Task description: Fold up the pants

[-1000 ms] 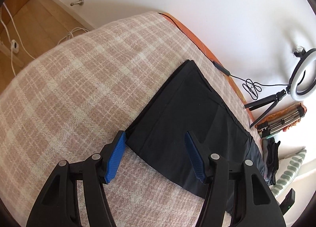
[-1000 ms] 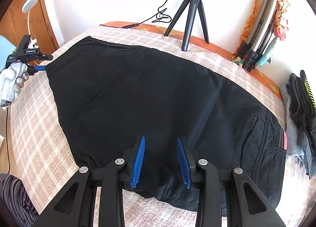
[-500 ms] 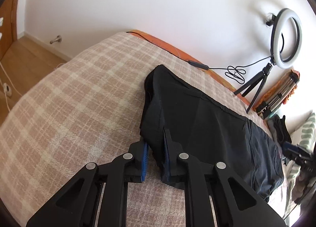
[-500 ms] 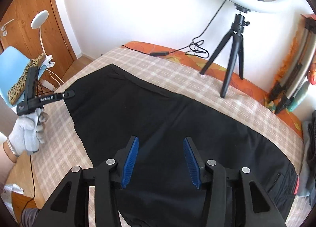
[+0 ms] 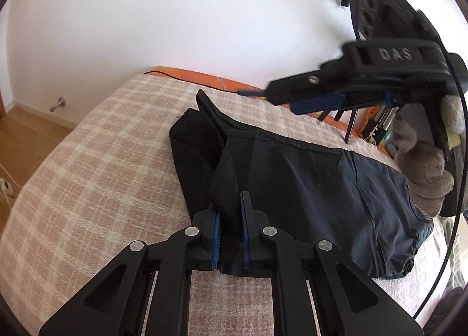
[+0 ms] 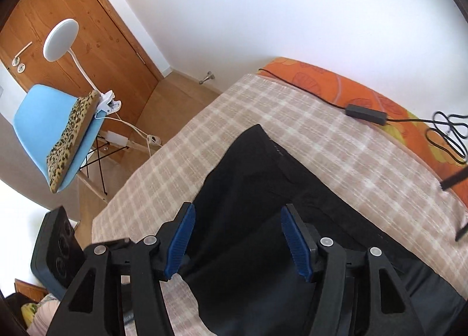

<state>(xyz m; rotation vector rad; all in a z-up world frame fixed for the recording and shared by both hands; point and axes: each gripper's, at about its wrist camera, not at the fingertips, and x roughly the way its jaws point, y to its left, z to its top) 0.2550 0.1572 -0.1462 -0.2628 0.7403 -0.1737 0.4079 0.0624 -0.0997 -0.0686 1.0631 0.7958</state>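
The black pants (image 5: 307,189) lie stretched across the checked blanket (image 5: 102,175) on the bed, the leg ends toward the door side, the waist toward the tripod side. The near corner of the leg hem is pulled up off the blanket into a small peak, pinched between the blue pads (image 5: 216,236) of the left gripper (image 5: 229,236), whose jaws are closed tight on the fabric. The far hem corner stands up a little behind it.

The right gripper (image 6: 237,243) hovers over the pants near that far hem corner, its jaws open and just widened further, with black cloth beneath them but nothing pressed between the pads. In the left view it shows from the side, held by a gloved hand (image 5: 424,178) above the garment.

To my eye, this is the start of a lengthwise-to-short fold: 1 hem corner is secured, the other is not yet taken. The next move calls for the right gripper to drop onto the far corner and close there, so both corners can be carried together toward the waist without the cloth skewing.

Beyond the blanket an orange sheet (image 6: 365,96) carries a black cable (image 6: 365,113); a blue chair (image 6: 52,131) stands by the wooden door (image 6: 87,43).
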